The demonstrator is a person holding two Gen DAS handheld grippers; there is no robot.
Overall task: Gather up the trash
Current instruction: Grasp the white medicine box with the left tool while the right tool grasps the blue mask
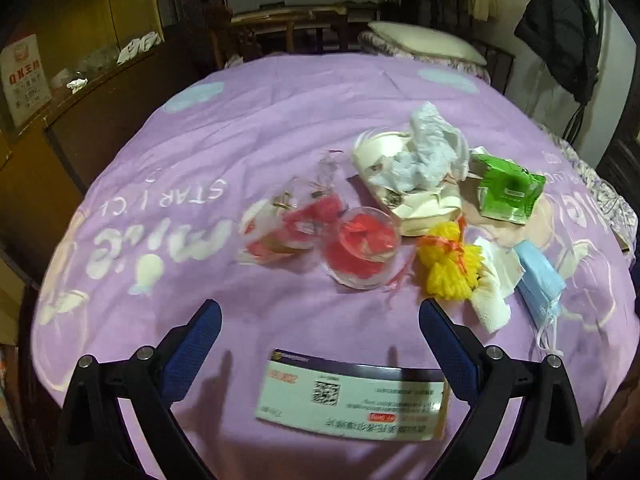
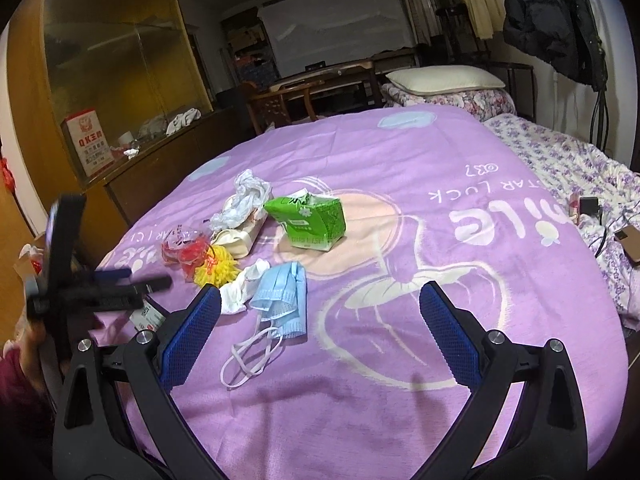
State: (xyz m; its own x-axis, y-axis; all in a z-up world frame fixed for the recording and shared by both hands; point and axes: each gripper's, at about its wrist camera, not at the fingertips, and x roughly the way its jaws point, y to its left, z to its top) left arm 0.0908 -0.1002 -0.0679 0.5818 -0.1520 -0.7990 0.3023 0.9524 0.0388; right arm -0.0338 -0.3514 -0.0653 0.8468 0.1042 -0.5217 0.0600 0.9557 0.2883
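Both grippers gape empty; left gripper (image 1: pixel 320 312) hovers over the box (image 1: pixel 352 394), probably medicine: straddle its short sides, then pinch.

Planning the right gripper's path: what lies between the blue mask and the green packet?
Bare purple blanket separates blue mask from green packet, clearest in the right wrist view.

A home bedroom, this: a bed under a purple cartoon blanket (image 2: pixel 400 168), a pillow (image 2: pixel 444 79) on a floral quilt (image 2: pixel 448 98) at the far end, coats (image 2: pixel 552 20) hanging far right, a glass-fronted wooden cabinet (image 2: pixel 120 60) along the left wall.
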